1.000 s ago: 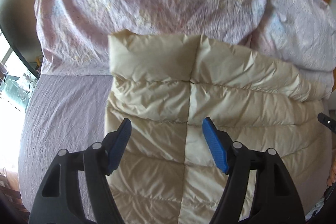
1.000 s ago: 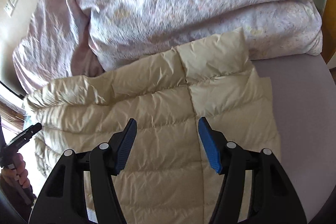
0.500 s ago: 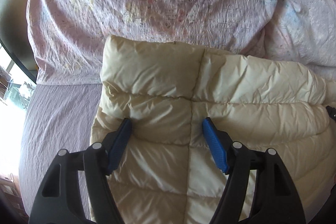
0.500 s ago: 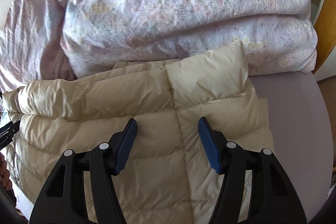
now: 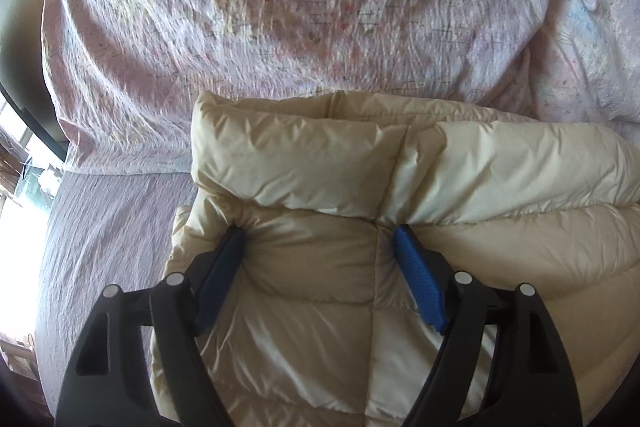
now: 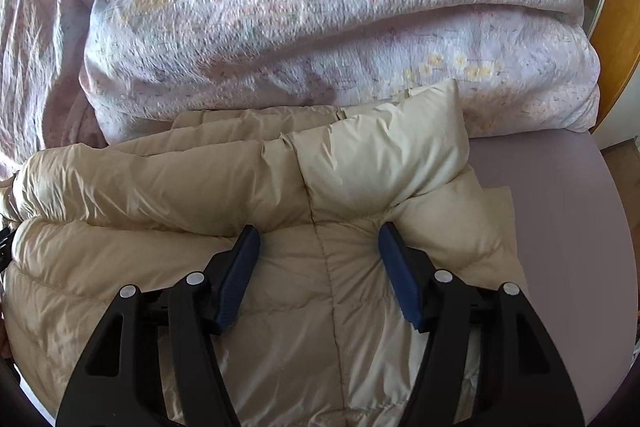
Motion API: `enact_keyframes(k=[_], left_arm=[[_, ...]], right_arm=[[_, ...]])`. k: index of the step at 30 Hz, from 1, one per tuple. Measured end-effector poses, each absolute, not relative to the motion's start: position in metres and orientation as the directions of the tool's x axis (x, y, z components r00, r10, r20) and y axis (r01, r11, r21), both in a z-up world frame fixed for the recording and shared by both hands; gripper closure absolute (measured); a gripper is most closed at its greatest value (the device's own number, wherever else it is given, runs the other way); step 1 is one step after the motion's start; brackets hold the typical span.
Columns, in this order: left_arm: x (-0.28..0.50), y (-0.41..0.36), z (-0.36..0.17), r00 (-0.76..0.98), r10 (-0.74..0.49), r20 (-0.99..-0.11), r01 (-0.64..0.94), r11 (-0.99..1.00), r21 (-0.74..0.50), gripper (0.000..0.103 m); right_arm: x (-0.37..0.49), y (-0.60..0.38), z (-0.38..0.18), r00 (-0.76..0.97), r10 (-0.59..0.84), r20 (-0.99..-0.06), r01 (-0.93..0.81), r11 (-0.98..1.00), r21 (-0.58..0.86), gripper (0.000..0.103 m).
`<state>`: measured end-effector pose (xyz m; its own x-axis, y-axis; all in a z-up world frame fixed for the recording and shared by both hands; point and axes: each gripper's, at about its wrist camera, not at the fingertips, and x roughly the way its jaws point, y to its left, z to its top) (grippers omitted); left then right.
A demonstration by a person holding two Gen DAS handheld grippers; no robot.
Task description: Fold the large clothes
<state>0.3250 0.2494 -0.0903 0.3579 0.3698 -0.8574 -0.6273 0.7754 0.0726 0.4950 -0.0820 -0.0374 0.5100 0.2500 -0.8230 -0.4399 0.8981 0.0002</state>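
Observation:
A cream quilted down jacket (image 5: 320,183) lies on the bed, its far edge against a heap of bedding. My left gripper (image 5: 318,239) is open, and its blue fingertips (image 5: 402,239) press into the jacket's far left corner panel. In the right wrist view the same jacket (image 6: 200,179) fills the lower frame. My right gripper (image 6: 318,237) is open, its fingertips (image 6: 386,235) pressed into the padding just below the far right corner panel. A ridge of jacket bulges up beyond both grippers.
A pale floral duvet (image 5: 300,7) is piled across the far side of the bed, also seen in the right wrist view (image 6: 320,7). Lilac bedsheet (image 5: 104,227) shows left of the jacket and at the right (image 6: 568,227). A window is at far left.
Both grippers have moved forward and down over the jacket towards its far edge. Their open fingertips now dent the padding, and the far panels have bunched up into a ridge.

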Motion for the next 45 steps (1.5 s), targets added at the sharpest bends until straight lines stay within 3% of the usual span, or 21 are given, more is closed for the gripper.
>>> enact_keyframes(k=[21, 45], left_arm=[[0.332, 0.250, -0.138, 0.393, 0.431, -0.812, -0.663, 0.745, 0.074, 0.012], [0.330, 0.247, -0.168, 0.408, 0.471, -0.782, -0.688, 0.722, 0.076, 0.008]], right_arm=[[0.495, -0.053, -0.107, 0.619, 0.231, -0.751, -0.429, 0.900, -0.078, 0.027], [0.525, -0.040, -0.114, 0.613, 0.217, -0.760, -0.428, 0.899, -0.089, 0.023]])
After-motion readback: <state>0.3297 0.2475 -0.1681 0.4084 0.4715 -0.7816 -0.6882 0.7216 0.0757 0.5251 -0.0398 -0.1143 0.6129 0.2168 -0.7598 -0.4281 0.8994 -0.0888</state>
